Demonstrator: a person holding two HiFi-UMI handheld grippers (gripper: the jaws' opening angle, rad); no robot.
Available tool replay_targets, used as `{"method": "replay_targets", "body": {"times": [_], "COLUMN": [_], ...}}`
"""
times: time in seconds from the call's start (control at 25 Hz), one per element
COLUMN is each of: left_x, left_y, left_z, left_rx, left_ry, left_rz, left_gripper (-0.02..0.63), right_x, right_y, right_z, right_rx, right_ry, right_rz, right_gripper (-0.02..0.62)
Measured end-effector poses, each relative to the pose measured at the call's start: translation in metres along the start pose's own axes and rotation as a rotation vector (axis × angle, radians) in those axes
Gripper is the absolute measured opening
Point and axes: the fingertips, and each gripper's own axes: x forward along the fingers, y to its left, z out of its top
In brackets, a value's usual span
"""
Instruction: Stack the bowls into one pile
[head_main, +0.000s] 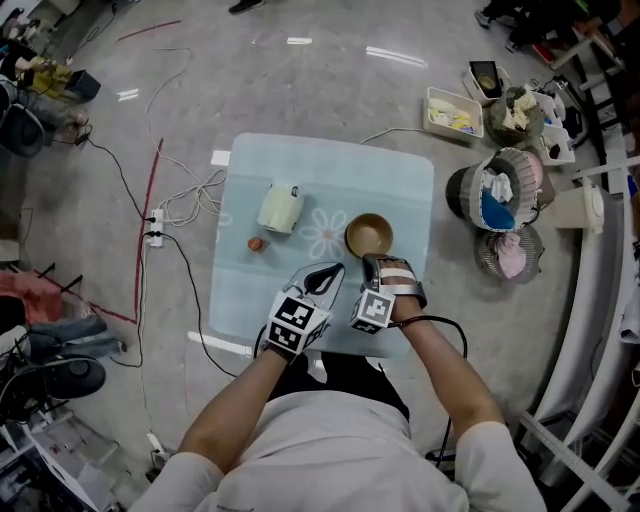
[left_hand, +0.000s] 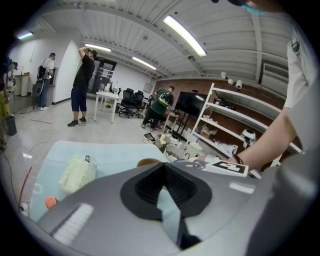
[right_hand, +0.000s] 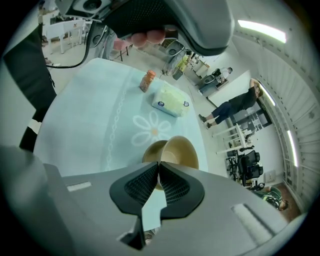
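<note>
Step in hand looks like seating the top bowl (right_hand: 181, 152) into the lower bowl (right_hand: 148, 151) on the table (head_main: 400, 170). Level it out, ease it down until the rims nest, and release only once it sits flat, without shoving the lower one along the cloth. The pile is near the table's middle, top bowl tilted, its near rim right at the right gripper (right_hand: 158, 165) tips. Those jaws are closed to a slit and seem to pinch that rim. Left gripper (left_hand: 162, 167) is just beside, short of the bowls, with jaws together and nothing between them.
</note>
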Motion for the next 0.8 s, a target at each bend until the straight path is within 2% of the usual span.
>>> {"method": "replay_targets", "body": {"times": [0.36, 0.52, 0.8], "left_x": [0.011, 0.013, 0.009], "left_y": [0.005, 0.007, 0.008], "left_z": [-0.009, -0.007, -0.01], "left_rx": [-0.027, -0.031, -0.025], "left_ry": [0.018, 0.024, 0.023], "left_rz": [0.022, 0.021, 0.017], "left_gripper": [0.006, 0.006, 0.006], "right_x": [0.022, 0.023, 0.019], "right_y": [0.015, 0.016, 0.019], "right_z": [-0.007, -0.004, 0.002], "right_rx": [0.063, 0.122, 0.15], "right_ry": [-0.022, -0.045, -0.056], "right_rz": [0.086, 0.133, 0.125], "right_gripper": [0.032, 0.072, 0.078]}}
